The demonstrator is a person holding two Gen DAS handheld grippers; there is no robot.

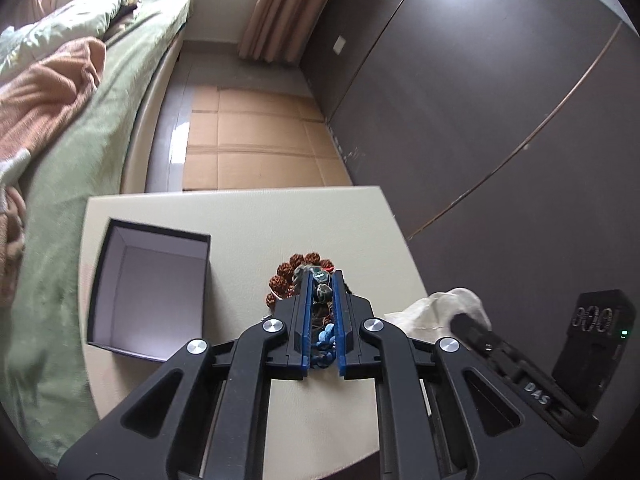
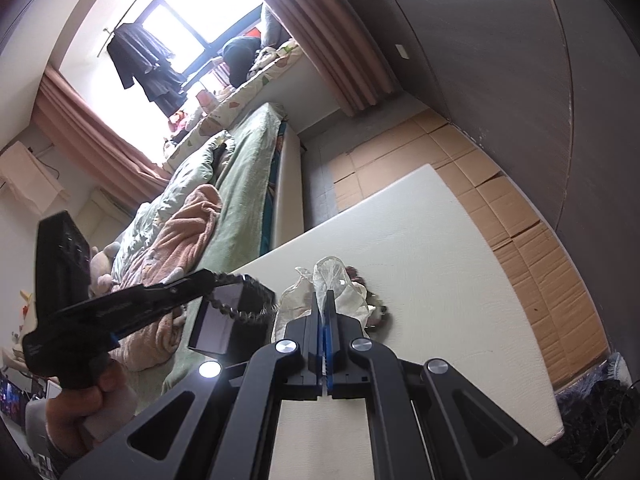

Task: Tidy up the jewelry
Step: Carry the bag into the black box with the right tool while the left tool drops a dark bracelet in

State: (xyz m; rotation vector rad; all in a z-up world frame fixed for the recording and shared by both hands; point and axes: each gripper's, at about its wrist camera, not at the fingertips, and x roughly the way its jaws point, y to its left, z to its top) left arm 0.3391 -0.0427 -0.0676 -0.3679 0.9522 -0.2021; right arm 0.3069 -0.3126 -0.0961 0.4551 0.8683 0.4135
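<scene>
left claw [image 1: 323,280]: black frame, blue inner pads, silver round pivots
beads [image 1: 298,270]: reddish-brown and knobbly, with dark green-grey stones, between and ahead of the left claw's tips
cord [image 1: 325,344]: blue, knotted, further back between the same pads
box [image 1: 150,288]: left of the left claw, black outside, pale lilac-white inside
tabletop [image 1: 248,220]: cream, faintly textured
pouch [image 2: 334,280]: ahead of the right claw [image 2: 323,300], translucent off-white
bed [image 1: 120,92]: pale green sheet, peach-pink blanket
floor [image 1: 256,136]: tan cardboard over dark grey
wardrobe [image 1: 480,100]: dark grey-brown with thin light lines
curtain [image 2: 340,40]: dusty pink, pleated
</scene>
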